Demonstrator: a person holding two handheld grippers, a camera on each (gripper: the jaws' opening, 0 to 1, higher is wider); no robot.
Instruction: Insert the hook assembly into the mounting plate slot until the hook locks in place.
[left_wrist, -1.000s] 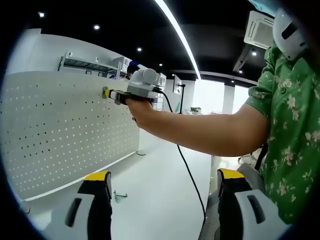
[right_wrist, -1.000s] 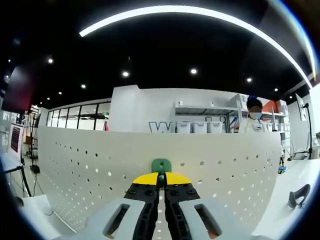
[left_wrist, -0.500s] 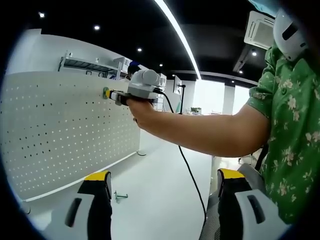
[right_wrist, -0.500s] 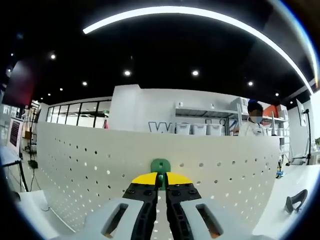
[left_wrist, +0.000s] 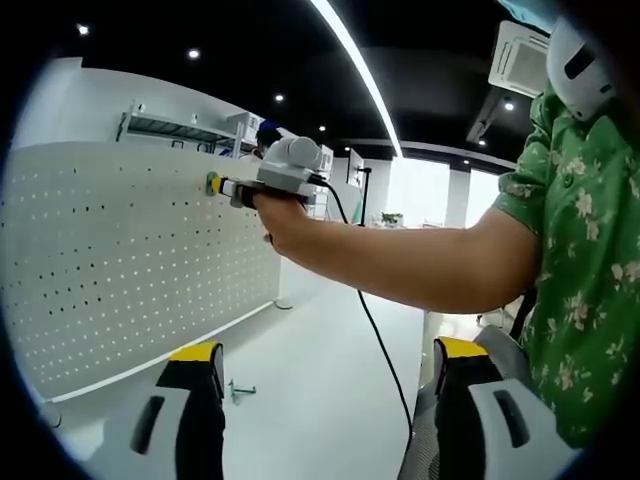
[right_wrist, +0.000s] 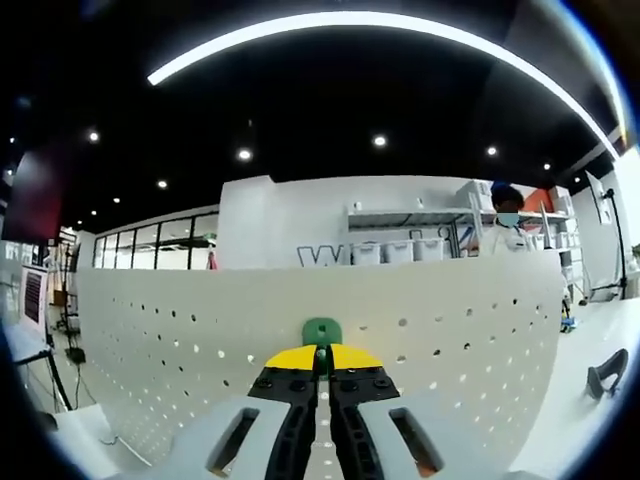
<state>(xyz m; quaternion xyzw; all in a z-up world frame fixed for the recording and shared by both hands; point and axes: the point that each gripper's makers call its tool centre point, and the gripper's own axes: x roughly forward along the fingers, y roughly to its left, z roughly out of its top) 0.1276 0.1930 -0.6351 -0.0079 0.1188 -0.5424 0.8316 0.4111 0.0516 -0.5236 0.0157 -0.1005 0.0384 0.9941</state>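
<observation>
In the right gripper view the right claw is clamped on the green hook, pressed against the white pegboard at lower centre. The left claw gapes wide over the counter, holding nothing; a small green hook piece lies between its jaws.

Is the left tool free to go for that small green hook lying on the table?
Probably yes: the left tool is open and holds nothing, and bare table lies between it and the green hook.
</observation>
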